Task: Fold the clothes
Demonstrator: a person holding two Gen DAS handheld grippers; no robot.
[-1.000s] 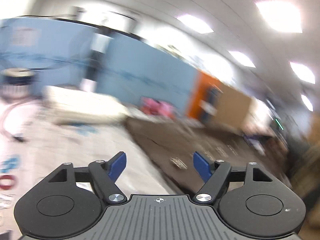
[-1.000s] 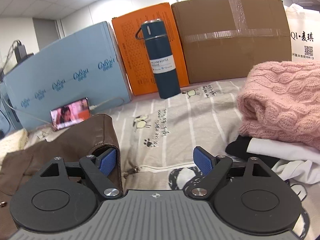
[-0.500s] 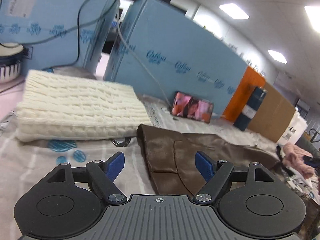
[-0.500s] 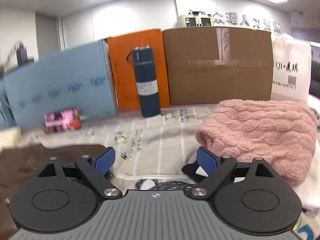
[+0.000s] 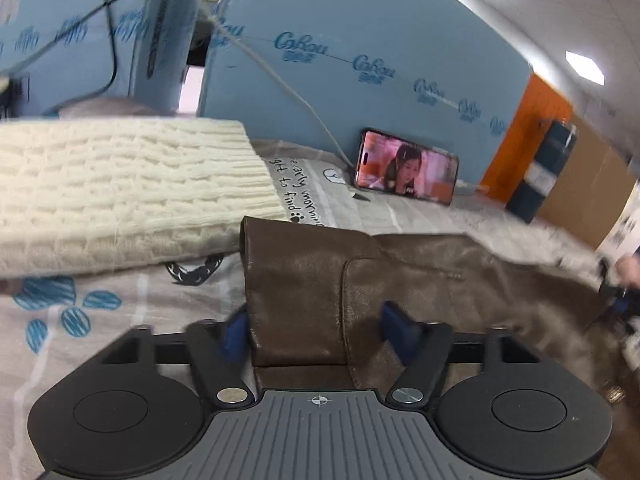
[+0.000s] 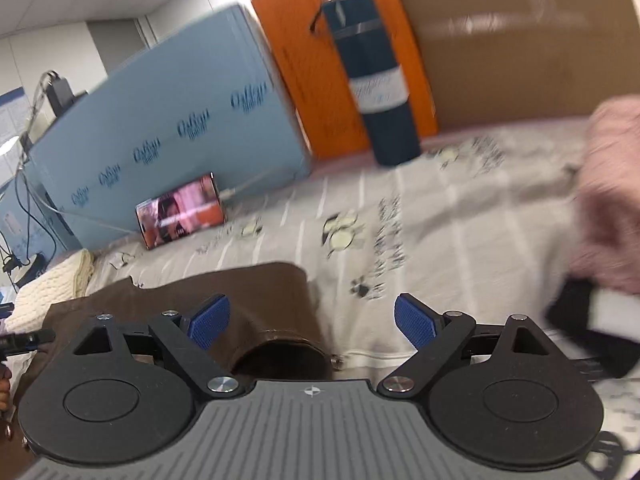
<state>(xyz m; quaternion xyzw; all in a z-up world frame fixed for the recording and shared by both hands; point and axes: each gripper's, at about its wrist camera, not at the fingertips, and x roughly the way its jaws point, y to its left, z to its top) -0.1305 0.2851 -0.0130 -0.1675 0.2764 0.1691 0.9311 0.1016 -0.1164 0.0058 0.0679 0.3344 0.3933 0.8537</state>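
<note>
A brown leather garment (image 5: pixel 304 280) lies spread on the printed bedsheet (image 5: pixel 100 320). My left gripper (image 5: pixel 316 330) sits low over its near left corner. Its jaws are closing with the leather edge between them, the left pad (image 5: pixel 236 328) just outside the hem and a gap still showing. In the right wrist view the other end of the garment (image 6: pixel 260 292) lies under my right gripper (image 6: pixel 312 324). That gripper is open, its left pad (image 6: pixel 210 320) above the leather and its right pad over bare sheet (image 6: pixel 440 240).
A folded cream knit sweater (image 5: pixel 120 192) lies left of the garment. A pink knit sweater (image 6: pixel 612 200) sits on a clothes pile at the right. A phone (image 5: pixel 408 172) leans on blue boxes (image 5: pixel 360 80); a dark bottle (image 6: pixel 372 80), orange box (image 6: pixel 320 60) and cardboard box (image 6: pixel 520 40) line the back.
My left gripper has swung in and dropped onto the brown garment's corner, and its jaws have narrowed around the edge. My right gripper went right towards the pink sweater, then came back left over the garment.
</note>
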